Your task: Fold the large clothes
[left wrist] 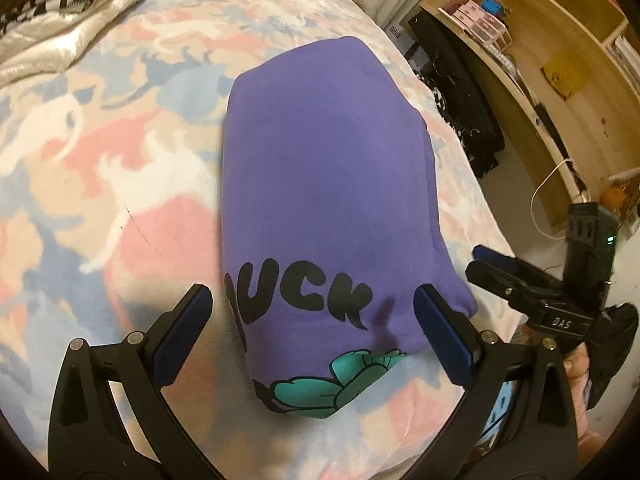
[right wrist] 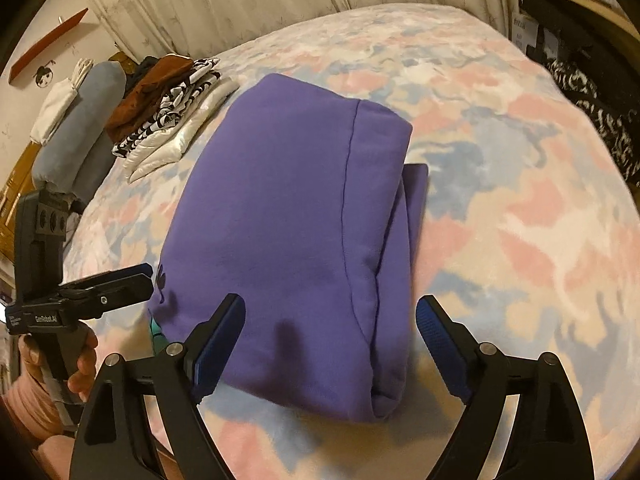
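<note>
Black rounded letters "UCK" stand on the purple sweatshirt (left wrist: 320, 184) in the lower middle of the left wrist view; an earlier letter curves out of sight at the fabric's left edge. At the right edge of that view, white letters "DAS" sit on the black body of the right gripper (left wrist: 492, 264). At the lower left of the right wrist view, the left gripper (right wrist: 136, 278) carries a white label that seems to read "GenRobot.AI"; smaller lines beside it are too blurred to read.
</note>
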Available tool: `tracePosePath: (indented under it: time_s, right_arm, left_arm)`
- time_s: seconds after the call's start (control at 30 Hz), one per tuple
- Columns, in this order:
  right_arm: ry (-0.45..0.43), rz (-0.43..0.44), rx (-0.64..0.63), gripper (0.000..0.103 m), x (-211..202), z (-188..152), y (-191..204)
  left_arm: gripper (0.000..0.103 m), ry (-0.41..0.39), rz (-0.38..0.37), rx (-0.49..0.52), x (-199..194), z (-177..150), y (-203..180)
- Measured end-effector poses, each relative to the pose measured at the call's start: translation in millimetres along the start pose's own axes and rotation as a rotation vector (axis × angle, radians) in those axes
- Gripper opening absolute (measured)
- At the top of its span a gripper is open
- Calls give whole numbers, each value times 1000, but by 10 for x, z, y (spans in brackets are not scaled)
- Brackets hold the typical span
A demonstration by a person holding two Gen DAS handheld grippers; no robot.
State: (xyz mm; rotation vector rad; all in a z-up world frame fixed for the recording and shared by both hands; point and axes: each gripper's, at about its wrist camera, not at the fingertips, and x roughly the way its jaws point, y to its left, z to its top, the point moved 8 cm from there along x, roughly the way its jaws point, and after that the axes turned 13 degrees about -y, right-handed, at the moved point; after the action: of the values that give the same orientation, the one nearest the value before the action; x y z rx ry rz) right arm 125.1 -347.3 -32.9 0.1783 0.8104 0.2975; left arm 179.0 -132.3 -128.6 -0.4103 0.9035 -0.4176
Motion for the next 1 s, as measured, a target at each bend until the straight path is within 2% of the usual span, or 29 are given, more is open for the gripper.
tracePosePath:
  time_s: [0.37, 0.53, 0.73, 0.9, 1.0]
  right_arm:
    - [52, 87, 158, 88, 270, -135, -261]
    - [93, 135, 213, 88, 524, -220, -380]
    - [125, 211, 289, 88, 872, -270, -469]
    - [133, 278, 328, 96, 1133, -234, -505]
    - [129, 315, 361, 97, 1265, -185, -561]
  left_arm:
    - [100, 28, -59, -64, 196, -54, 64]
    - [100, 56, -68, -103, 376, -100, 119]
    - [103, 61, -121, -166, 567, -94, 168]
    - [103, 53, -158, -205, 745, -46, 203]
    - [103, 50, -177, -217, 858, -23, 216]
